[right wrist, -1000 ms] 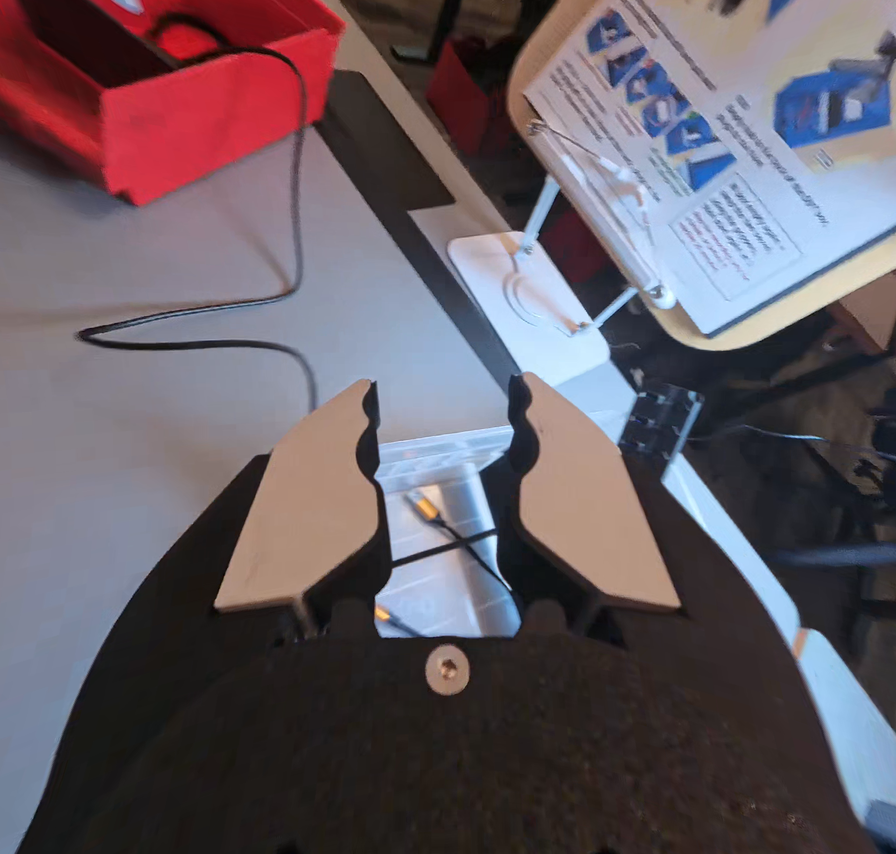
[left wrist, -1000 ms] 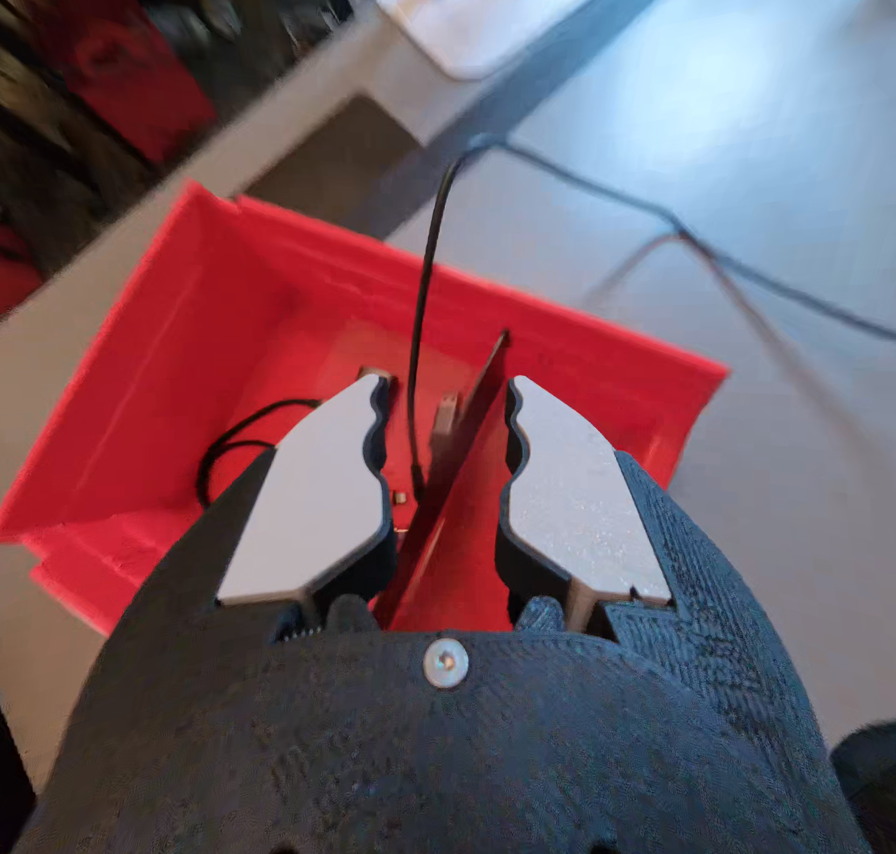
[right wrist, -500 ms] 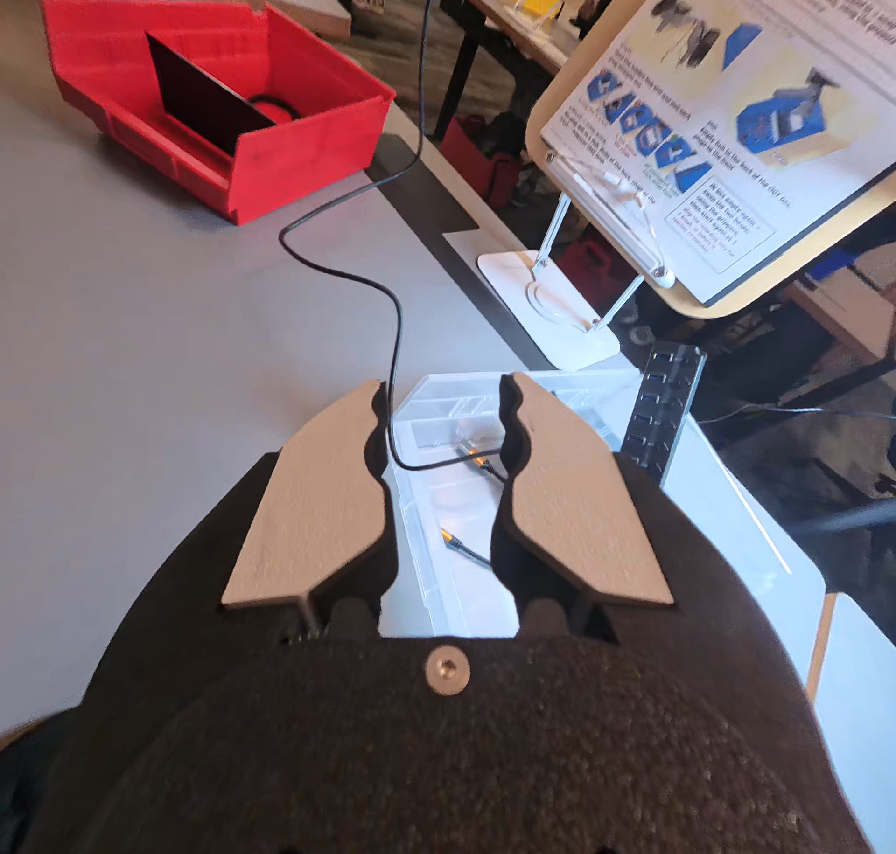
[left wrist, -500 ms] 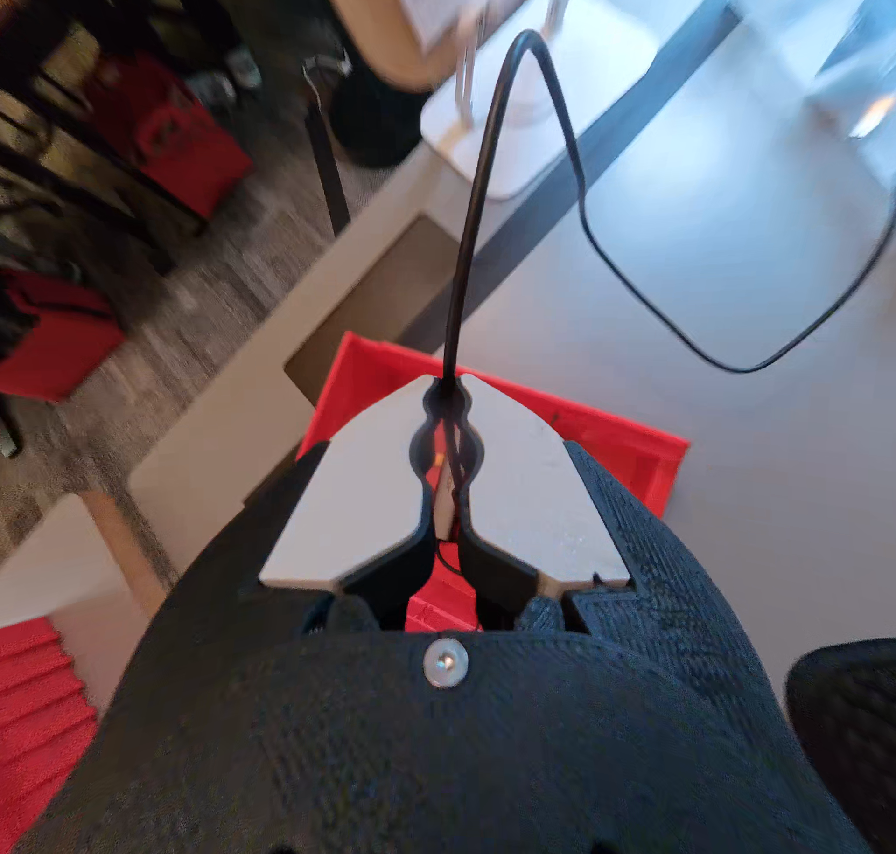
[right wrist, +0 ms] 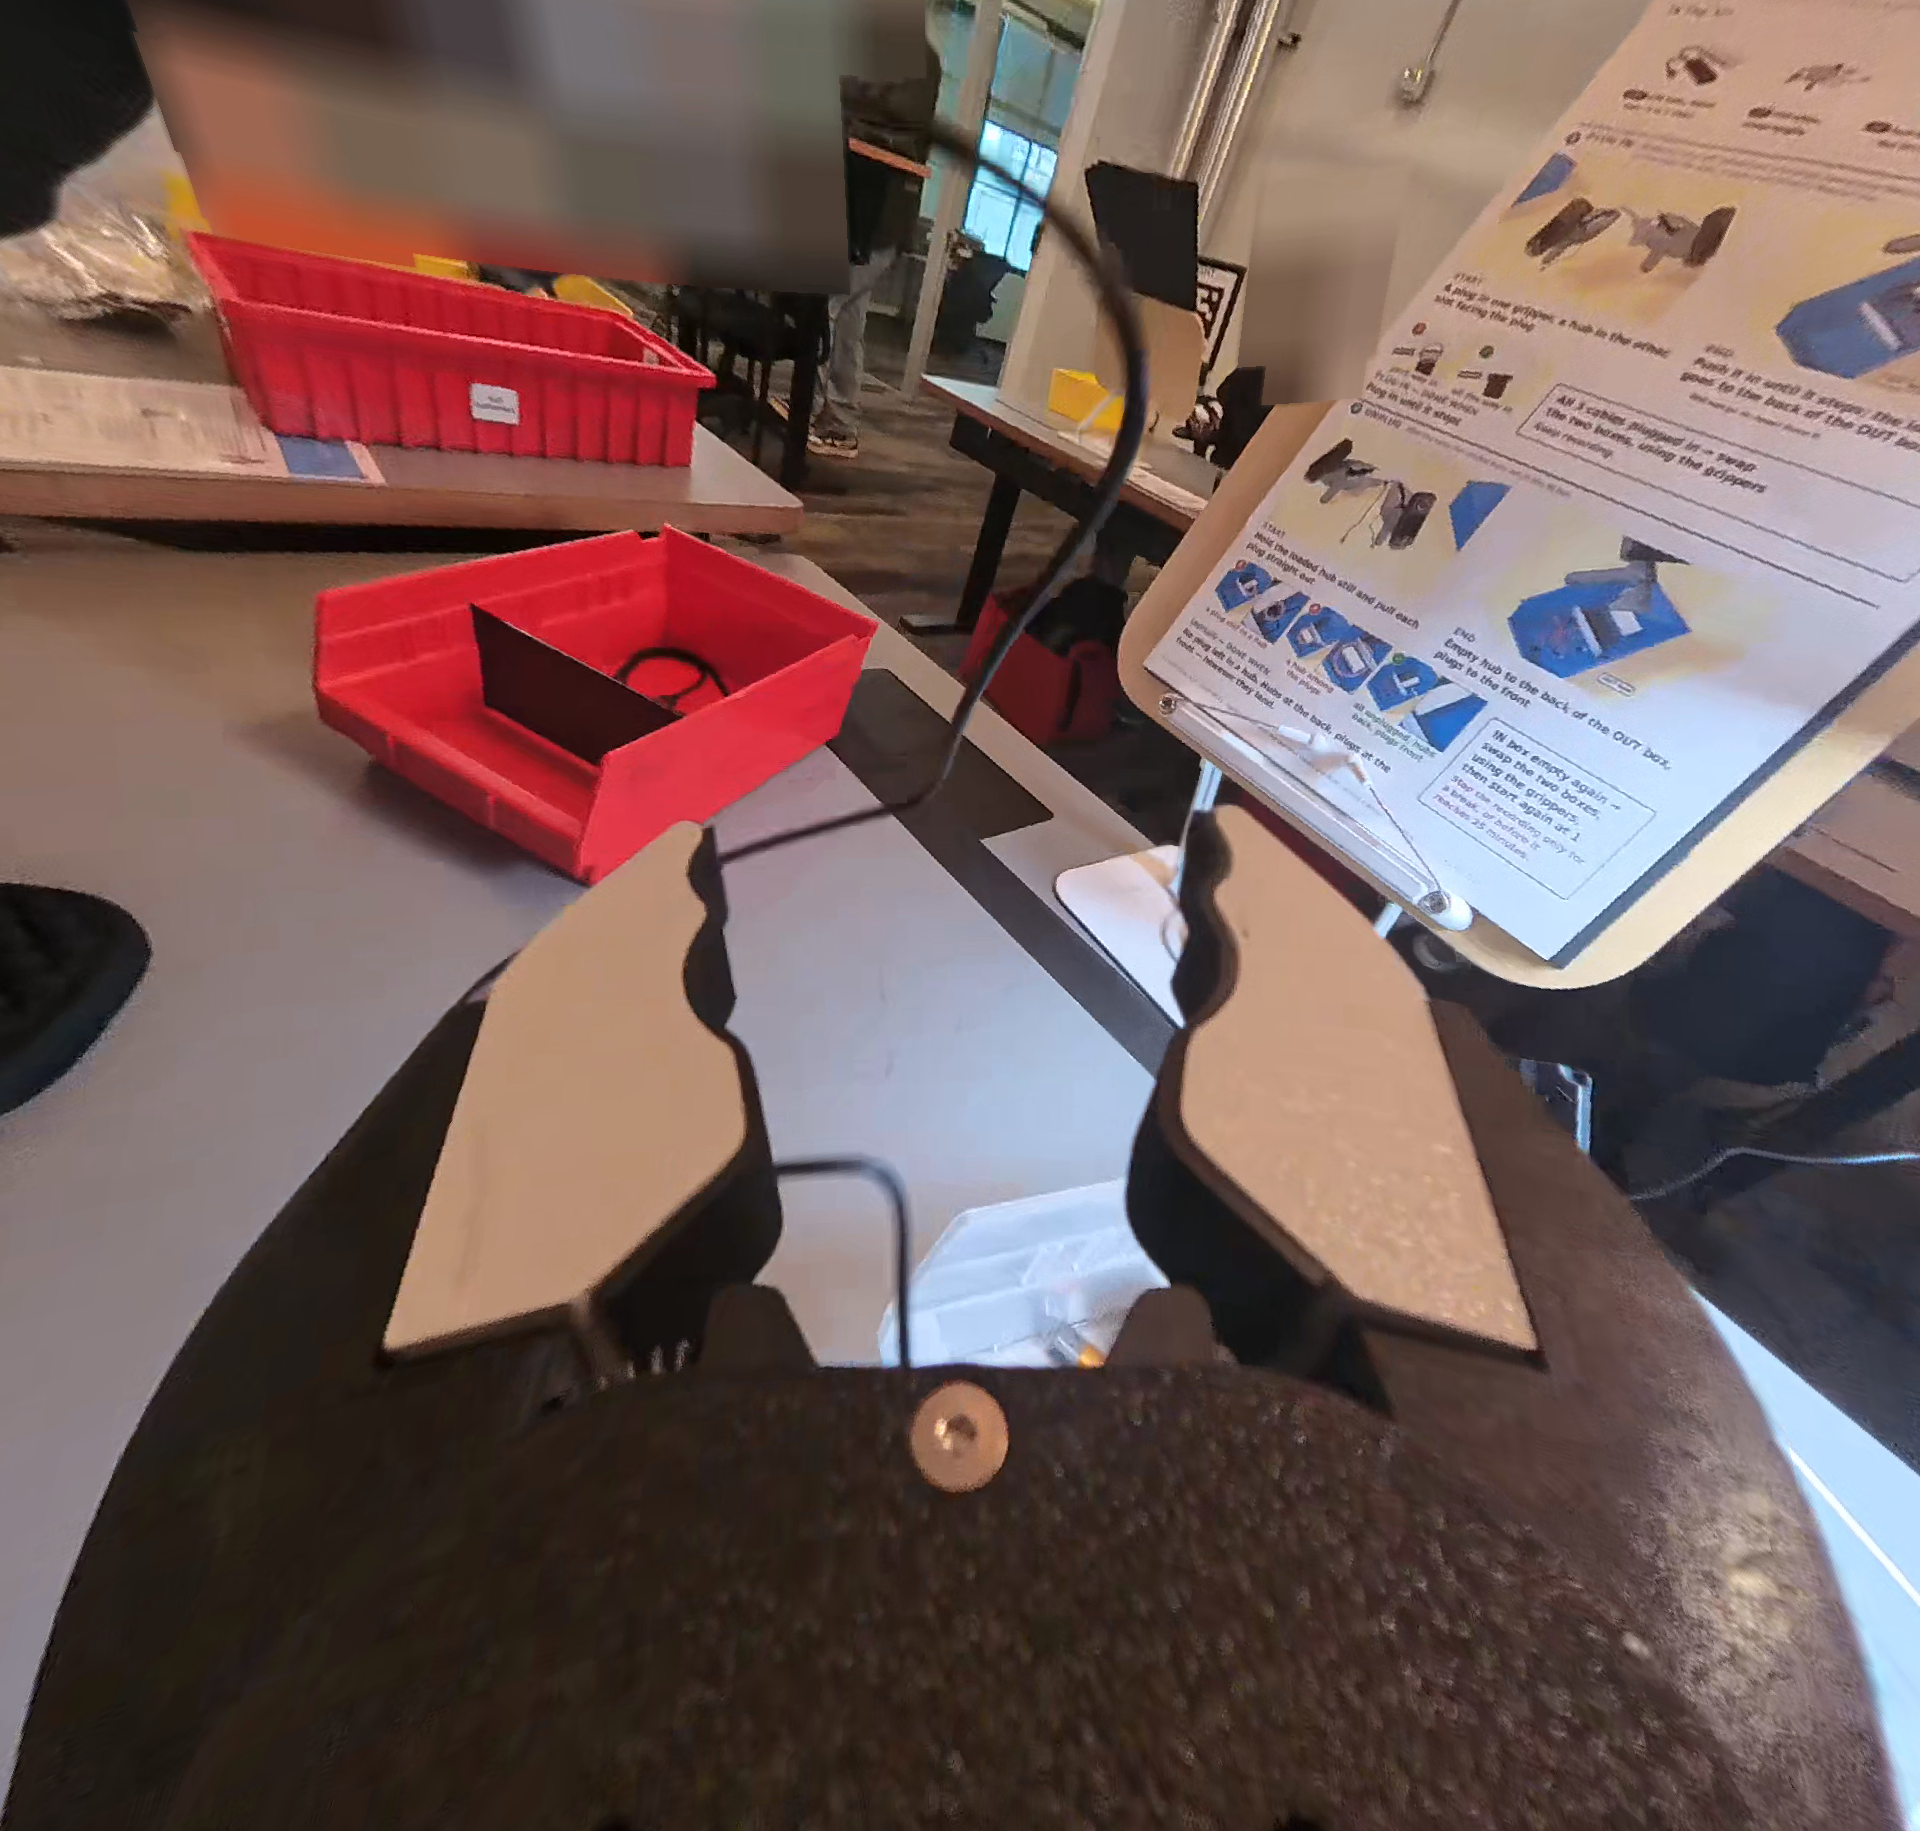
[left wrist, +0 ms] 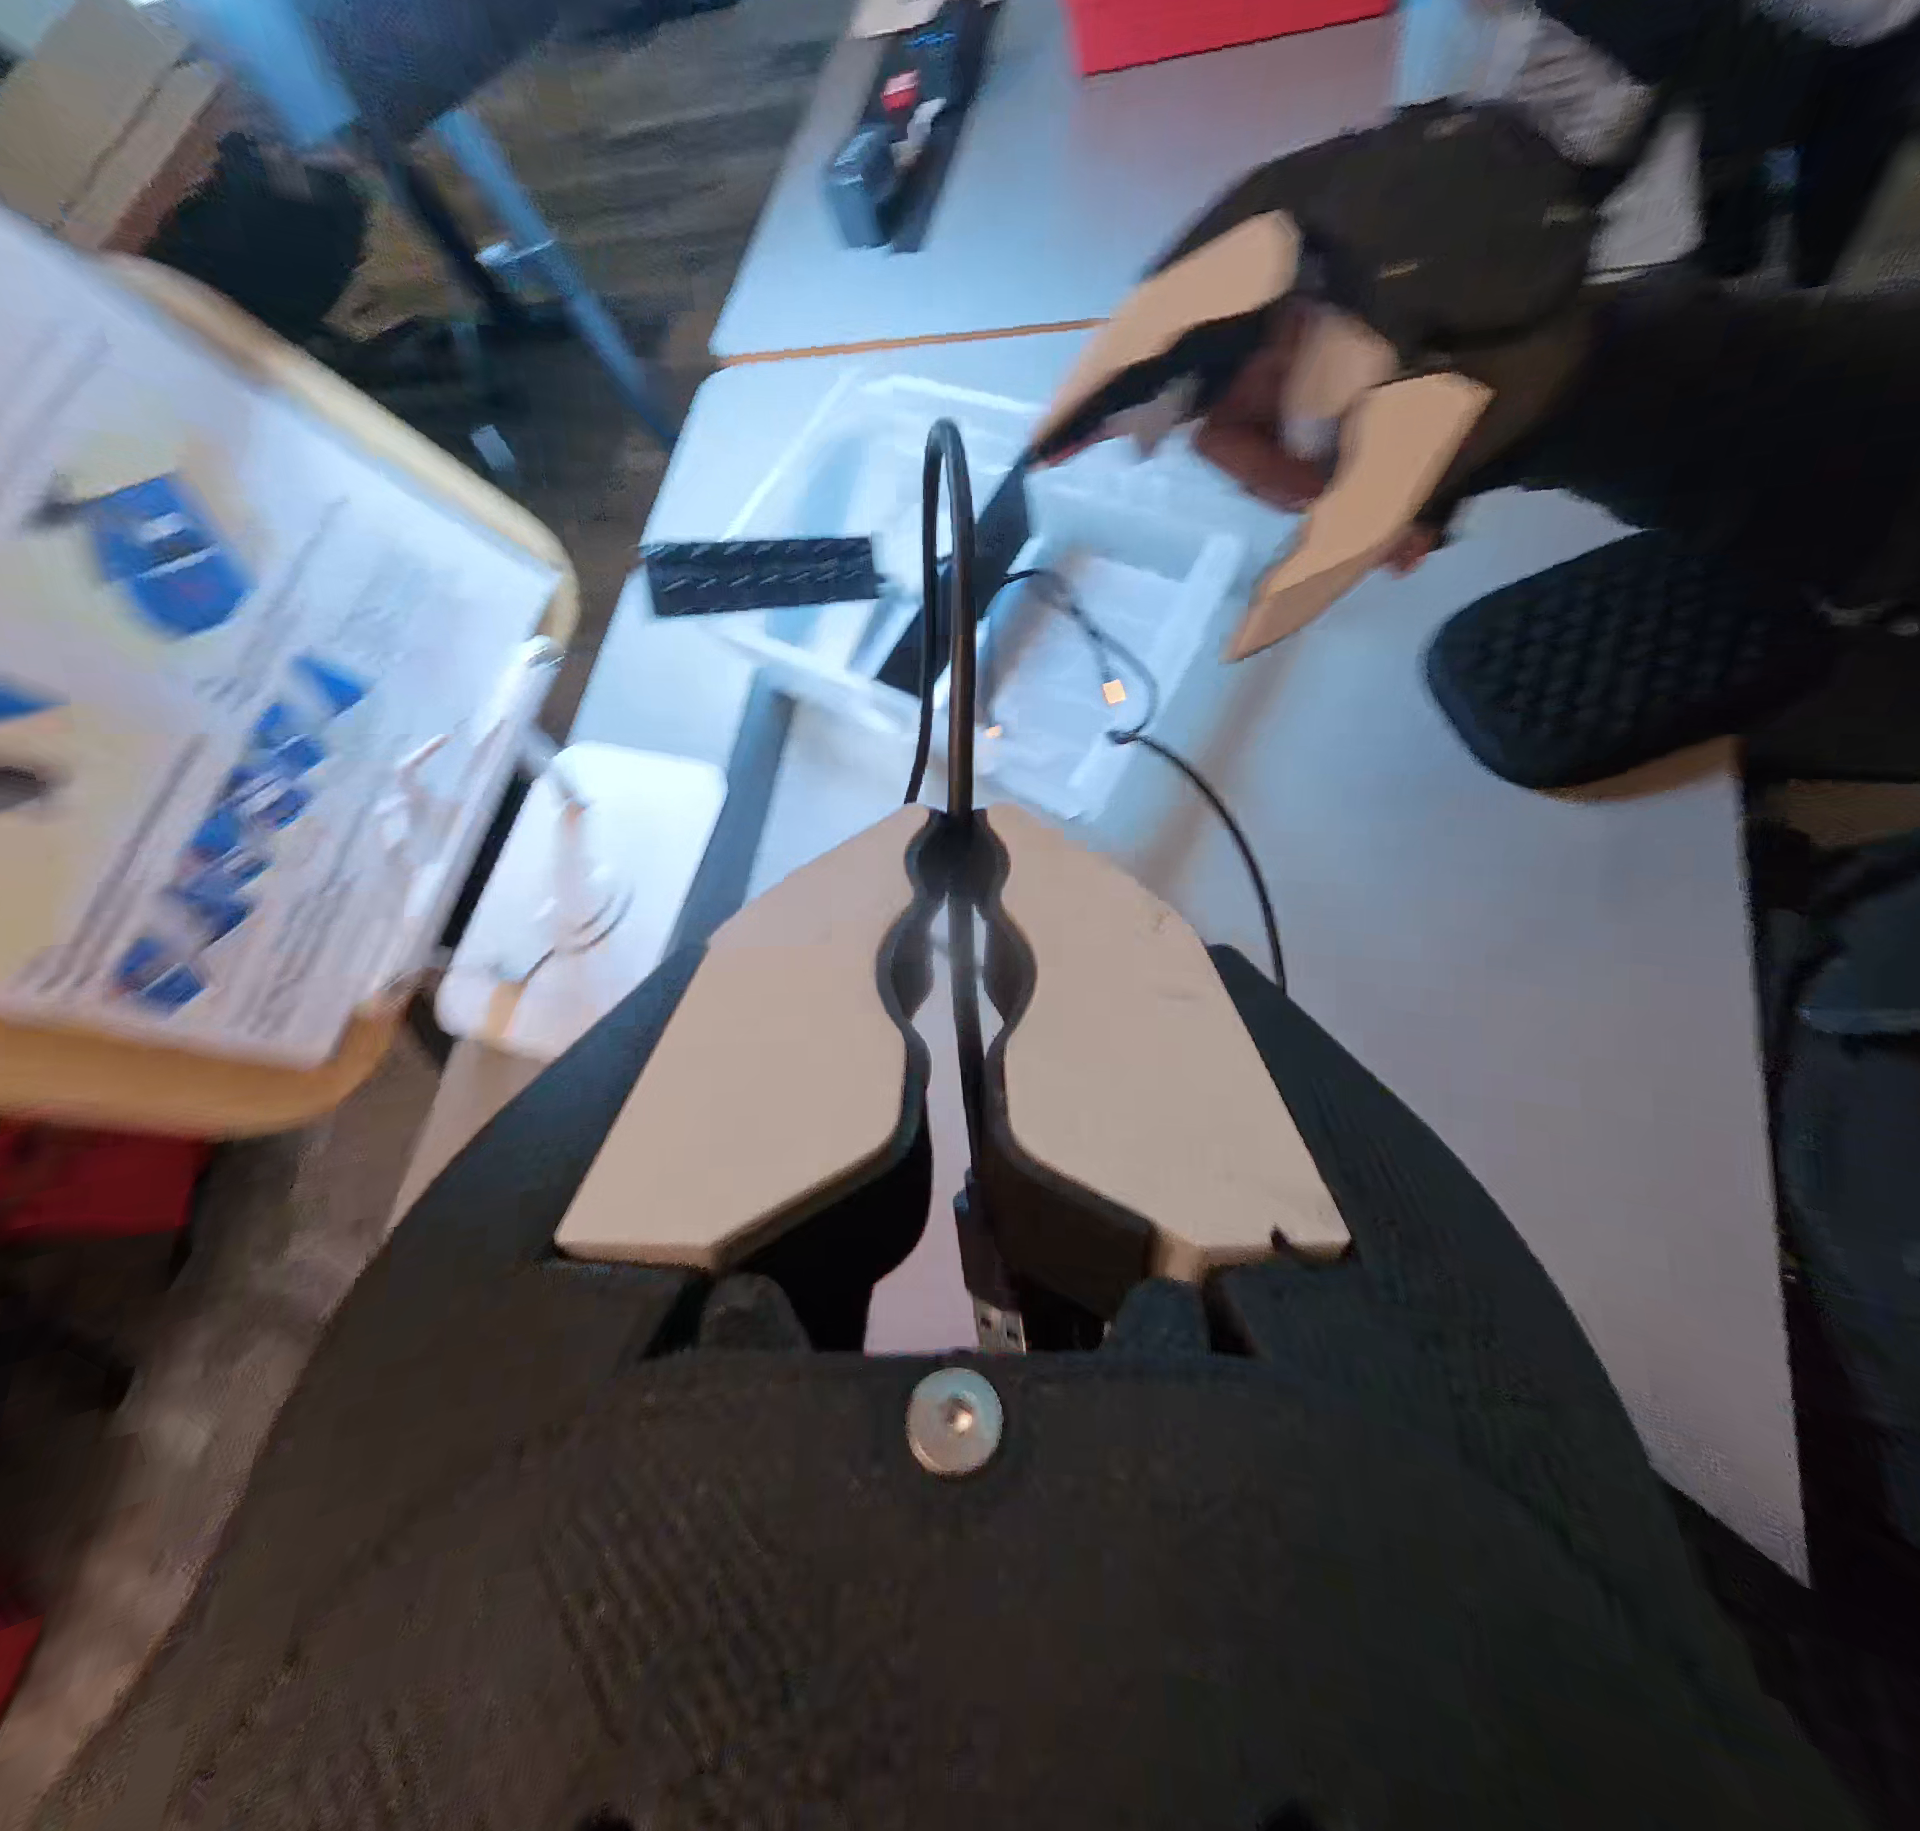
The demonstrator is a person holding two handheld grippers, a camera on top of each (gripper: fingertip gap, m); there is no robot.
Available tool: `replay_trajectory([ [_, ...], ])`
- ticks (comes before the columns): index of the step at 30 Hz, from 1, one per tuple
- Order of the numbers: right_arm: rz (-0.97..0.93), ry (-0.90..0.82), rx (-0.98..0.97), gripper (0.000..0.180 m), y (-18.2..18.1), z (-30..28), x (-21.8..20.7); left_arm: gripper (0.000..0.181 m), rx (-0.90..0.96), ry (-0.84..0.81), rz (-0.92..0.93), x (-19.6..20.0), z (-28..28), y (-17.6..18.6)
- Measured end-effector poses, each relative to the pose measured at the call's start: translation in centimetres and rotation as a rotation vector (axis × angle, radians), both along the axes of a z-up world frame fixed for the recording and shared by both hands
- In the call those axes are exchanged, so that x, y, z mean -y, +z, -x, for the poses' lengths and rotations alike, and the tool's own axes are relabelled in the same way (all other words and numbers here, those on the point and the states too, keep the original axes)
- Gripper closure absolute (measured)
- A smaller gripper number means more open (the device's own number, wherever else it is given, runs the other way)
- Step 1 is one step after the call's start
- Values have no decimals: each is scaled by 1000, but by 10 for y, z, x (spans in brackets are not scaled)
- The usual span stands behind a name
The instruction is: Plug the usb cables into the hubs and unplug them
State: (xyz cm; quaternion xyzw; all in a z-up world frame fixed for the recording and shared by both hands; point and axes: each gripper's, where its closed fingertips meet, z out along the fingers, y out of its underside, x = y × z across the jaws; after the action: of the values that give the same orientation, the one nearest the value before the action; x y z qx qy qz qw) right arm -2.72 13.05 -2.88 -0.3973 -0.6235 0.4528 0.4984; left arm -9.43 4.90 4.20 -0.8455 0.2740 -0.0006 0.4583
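The left gripper [left wrist: 954, 831] is raised above the counter [left wrist: 1455, 1002], its fingers [left wrist: 790, 1033] clenched on a black usb cable [left wrist: 961, 638]. The cable runs along the seam between them; its metal plug [left wrist: 995, 1314] hangs free at the base of the fingers, near the camera, and beyond the tips the cable arches up and drops back toward the counter. Just past the tips sits a clear plastic tray [left wrist: 1195, 597] with loose cable ends in it, and a black ridged hub [left wrist: 764, 576] lies at its far left edge.

Beyond the tray, the left wrist view also catches the right gripper [left wrist: 1195, 524] held over it, blurred, fingers spread apart.

In its own view the right gripper [right wrist: 951, 877] has released fingers [right wrist: 582, 1106] grasping nothing. A thin loop of cable [right wrist: 883, 1210] lies on the counter between them, beside a corner of the tray [right wrist: 997, 1262]. Farther off, only this view shows a red bin [right wrist: 727, 773] with a black divider [right wrist: 551, 690] and a coiled cable [right wrist: 670, 675] inside, a slanted instruction board [right wrist: 1558, 586] on a white stand to the right, and a second red bin [right wrist: 447, 368] on a counter behind.
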Motion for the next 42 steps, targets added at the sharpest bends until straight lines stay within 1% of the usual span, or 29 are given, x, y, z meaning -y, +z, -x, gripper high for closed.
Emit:
replay_trajectory([
  [1, -9, -11, 18, 91, -4, 8, -3, 177, 18, -54, 5, -4, -19, -10],
  [2, -25, -1, 44, 96, -10, 15, -3, 177, 28, -95, 9, -8, -35, -20],
  [3, -60, 25, 57, 124, -14, 19, -1, 177, 28, -129, 12, -11, -47, -29],
  [5, -185, 4, 53, 151, -13, 18, -11, 177, 21, -162, -3, -14, -60, -41],
  [7, -271, -38, 80, 178, 0, 13, -30, 176, 46, -121, -81, -16, -54, -38],
  [8, -311, -81, 61, 179, 15, 10, -43, 172, 72, -89, -121, -16, -48, -35],
  [9, -351, -130, 51, 179, 30, 8, -57, 156, 95, -58, -151, -15, -40, -34],
  [10, -386, -175, 44, 179, 47, 6, -72, 146, 111, -13, -182, -15, -31, -34],
  [11, -423, -221, 27, 179, 64, 6, -85, 140, 122, 28, -217, -14, -21, -35],
  [13, -493, -300, -1, 179, 94, 5, -108, 139, 205, 54, -267, -12, -17, -44],
  [14, -499, -317, -3, 179, 105, 5, -114, 137, 261, 49, -269, -13, -20, -54],
  [16, -482, -325, -31, 180, 124, 5, -117, 131, 324, 59, -242, -24, -25, -85],
  [18, -433, -287, -94, 180, 140, 2, -106, 128, 391, 79, -212, -43, -28, -116],
  [20, -353, -224, -175, 179, 152, -6, -88, 122, 557, 81, -162, -64, -37, -139],
  [21, -325, -201, -209, 179, 157, -11, -78, 116, 664, 61, -139, -73, -46, -146],
  [22, -306, -177, -240, 179, 159, -15, -68, 114, 760, 19, -119, -81, -59, -150],
  [23, -292, -155, -266, 179, 161, -20, -58, 114, 832, -46, -109, -85, -76, -151],
  [25, -293, -149, -306, 180, 162, -32, -46, 118, 969, -262, -73, -77, -118, -142],
  [26, -296, -154, -323, 180, 162, -37, -42, 117, 1007, -305, -47, -76, -131, -142],
  [31, -253, -135, -364, 180, 158, -58, -31, 110, 969, -436, 15, -73, -182, -148],
  [33, -226, -117, -375, 180, 157, -62, -26, 113, 918, -456, -5, -73, -202, -150],
  [34, -213, -110, -379, 180, 156, -63, -23, 117, 902, -464, -9, -73, -212, -152],
  [35, -213, -105, -390, 180, 156, -65, -21, 136, 864, -440, -10, -75, -219, -156],
  [36, -221, -108, -400, 180, 155, -68, -19, 172, 778, -381, -11, -80, -218, -166],
  [37, -231, -118, -418, 180, 155, -74, -19, 181, 668, -327, 0, -82, -213, -177],
  [38, -240, -122, -439, 180, 156, -82, -20, 181, 585, -293, 17, -79, -204, -184],
  [40, -266, -112, -455, 180, 150, -108, -25, 181, 523, -221, -13, -69, -171, -176],
  [41, -307, -65, -426, 180, 138, -120, -23, 181, 523, -180, -39, -63, -151, -165],
  [42, -359, 10, -345, 179, 116, -129, -17, 181, 522, -150, -58, -55, -133, -155],
])
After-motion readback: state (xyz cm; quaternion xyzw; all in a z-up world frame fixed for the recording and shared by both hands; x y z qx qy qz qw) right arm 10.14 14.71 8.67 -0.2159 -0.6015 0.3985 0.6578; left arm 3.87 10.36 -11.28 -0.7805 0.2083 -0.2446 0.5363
